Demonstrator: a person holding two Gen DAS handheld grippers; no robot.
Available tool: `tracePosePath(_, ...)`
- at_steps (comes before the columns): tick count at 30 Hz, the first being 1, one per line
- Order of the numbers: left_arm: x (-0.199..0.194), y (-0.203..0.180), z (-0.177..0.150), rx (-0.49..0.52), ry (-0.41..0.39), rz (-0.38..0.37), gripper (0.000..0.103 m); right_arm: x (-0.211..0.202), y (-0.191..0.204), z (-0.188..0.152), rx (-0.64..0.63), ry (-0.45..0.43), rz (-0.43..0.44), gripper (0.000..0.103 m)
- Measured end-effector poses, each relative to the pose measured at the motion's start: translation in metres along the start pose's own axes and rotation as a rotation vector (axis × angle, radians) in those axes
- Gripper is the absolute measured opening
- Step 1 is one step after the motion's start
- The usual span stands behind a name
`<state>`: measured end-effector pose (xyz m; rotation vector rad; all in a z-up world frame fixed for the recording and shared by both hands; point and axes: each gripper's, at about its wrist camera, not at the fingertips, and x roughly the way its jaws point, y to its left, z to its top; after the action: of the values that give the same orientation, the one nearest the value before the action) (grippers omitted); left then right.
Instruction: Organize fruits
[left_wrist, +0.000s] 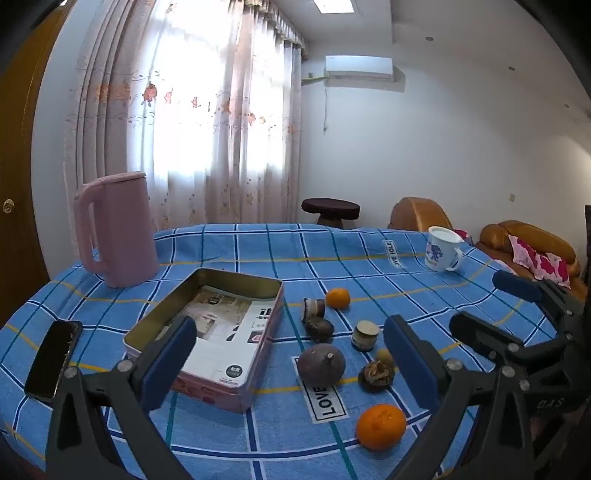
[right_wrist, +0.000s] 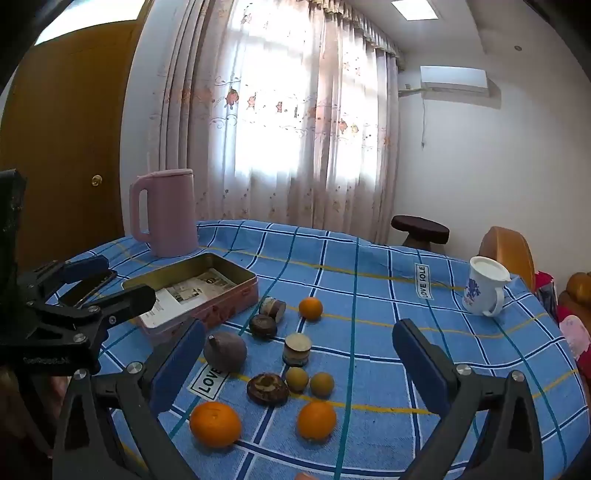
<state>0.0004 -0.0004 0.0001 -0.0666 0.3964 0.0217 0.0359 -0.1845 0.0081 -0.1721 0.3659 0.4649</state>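
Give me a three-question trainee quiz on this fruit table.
1. True or false: the tin already holds an orange.
2. Which stands nearest the tin? A) mug B) pink jug C) stool
3. Fill in: both grippers, left and right, hold ____.

Key:
1. False. Only printed paper lies in it; the oranges, such as the nearest one, sit on the cloth.
2. B.
3. Nothing; the fingers stand wide apart.
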Motion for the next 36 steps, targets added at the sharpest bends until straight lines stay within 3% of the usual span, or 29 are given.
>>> tracePosePath(36, 0.003, 0.004, -0.007, -0.013, 0.007, 0.003, 0.103, 0.014, -0.007, -0.018, 0.022, 0.065, -0.008, 0.102)
